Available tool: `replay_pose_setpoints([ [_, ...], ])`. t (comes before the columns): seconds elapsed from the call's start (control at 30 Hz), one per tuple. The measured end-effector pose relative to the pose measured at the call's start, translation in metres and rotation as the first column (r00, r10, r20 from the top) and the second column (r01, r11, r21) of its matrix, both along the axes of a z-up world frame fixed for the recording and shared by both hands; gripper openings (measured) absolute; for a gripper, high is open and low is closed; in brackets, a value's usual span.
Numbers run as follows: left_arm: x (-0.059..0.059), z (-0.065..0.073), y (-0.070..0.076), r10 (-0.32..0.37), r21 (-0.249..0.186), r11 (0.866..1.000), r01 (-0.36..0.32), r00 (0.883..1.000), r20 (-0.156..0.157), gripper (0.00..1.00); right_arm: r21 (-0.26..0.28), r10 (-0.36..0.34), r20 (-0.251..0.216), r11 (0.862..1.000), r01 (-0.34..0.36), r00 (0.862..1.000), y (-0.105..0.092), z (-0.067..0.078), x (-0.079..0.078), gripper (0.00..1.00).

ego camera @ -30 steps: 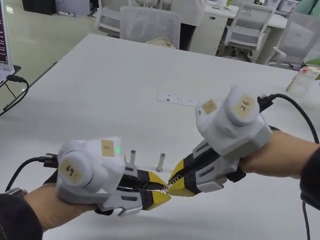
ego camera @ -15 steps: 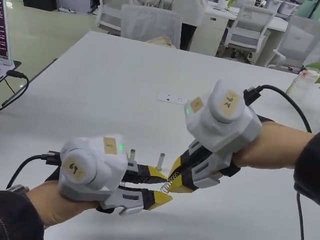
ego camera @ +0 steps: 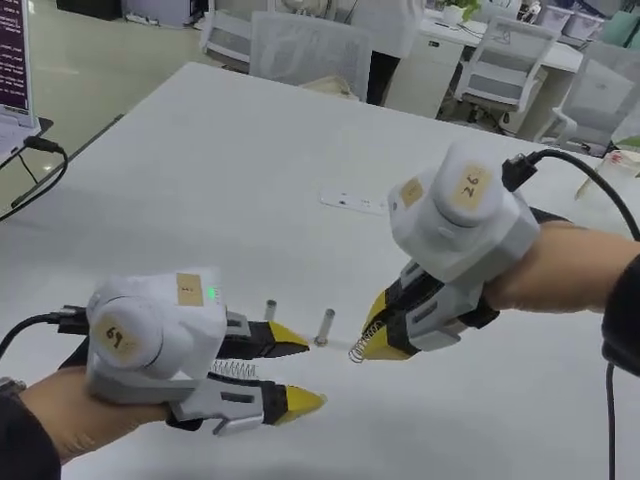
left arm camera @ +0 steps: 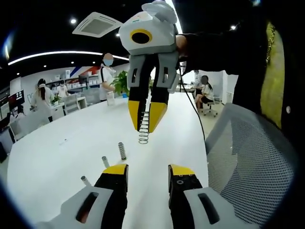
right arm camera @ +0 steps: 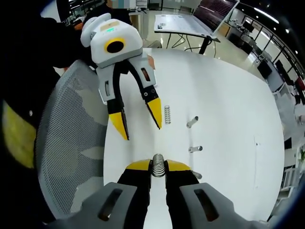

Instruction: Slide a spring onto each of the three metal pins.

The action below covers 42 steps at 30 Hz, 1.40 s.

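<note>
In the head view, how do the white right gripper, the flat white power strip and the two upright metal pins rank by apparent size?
1. White right gripper, though nearest the camera.
2. Flat white power strip.
3. Two upright metal pins: alike, not ranked.

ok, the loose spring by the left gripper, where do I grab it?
Mid-length, across the coils, from above. The spring lies flat on the table, so that leaves both ends free for a pin. The open left gripper is right beside it.
</note>
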State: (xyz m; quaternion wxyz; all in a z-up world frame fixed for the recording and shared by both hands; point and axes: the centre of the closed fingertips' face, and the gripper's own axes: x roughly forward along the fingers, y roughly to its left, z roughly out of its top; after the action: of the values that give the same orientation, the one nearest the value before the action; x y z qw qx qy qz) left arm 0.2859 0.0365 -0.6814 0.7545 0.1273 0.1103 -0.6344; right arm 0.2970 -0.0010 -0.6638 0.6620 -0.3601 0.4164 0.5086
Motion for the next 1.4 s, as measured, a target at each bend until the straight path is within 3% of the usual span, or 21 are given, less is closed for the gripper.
replay_pose_setpoints([
  [0.23, 0.007, -0.010, 0.020, 0.061, 0.010, 0.998, -0.061, 0.998, -0.009, 0.39, -0.011, -0.013, 0.011, 1.000, 0.013, 1.000, -0.005, 0.000, 0.011, 0.08],
  [0.43, 0.016, -0.017, 0.039, 0.110, 0.040, 0.993, -0.111, 0.994, 0.018, 0.51, -0.026, -0.014, 0.014, 1.000, 0.015, 1.000, -0.008, -0.003, 0.019, 0.08],
  [0.77, 0.024, -0.026, 0.070, 0.177, 0.062, 0.982, -0.178, 0.984, 0.016, 0.59, -0.032, -0.033, 0.025, 0.999, 0.034, 0.999, -0.012, -0.006, 0.038, 0.08],
  [1.13, 0.032, -0.032, 0.081, 0.226, 0.084, 0.970, -0.228, 0.974, 0.035, 0.64, -0.035, -0.046, 0.037, 0.998, 0.047, 0.998, -0.010, -0.005, 0.060, 0.08],
  [1.4, 0.034, -0.031, 0.083, 0.237, 0.083, 0.967, -0.240, 0.971, 0.041, 0.65, -0.054, -0.046, 0.016, 0.997, 0.046, 0.999, -0.005, -0.017, 0.075, 0.08],
])
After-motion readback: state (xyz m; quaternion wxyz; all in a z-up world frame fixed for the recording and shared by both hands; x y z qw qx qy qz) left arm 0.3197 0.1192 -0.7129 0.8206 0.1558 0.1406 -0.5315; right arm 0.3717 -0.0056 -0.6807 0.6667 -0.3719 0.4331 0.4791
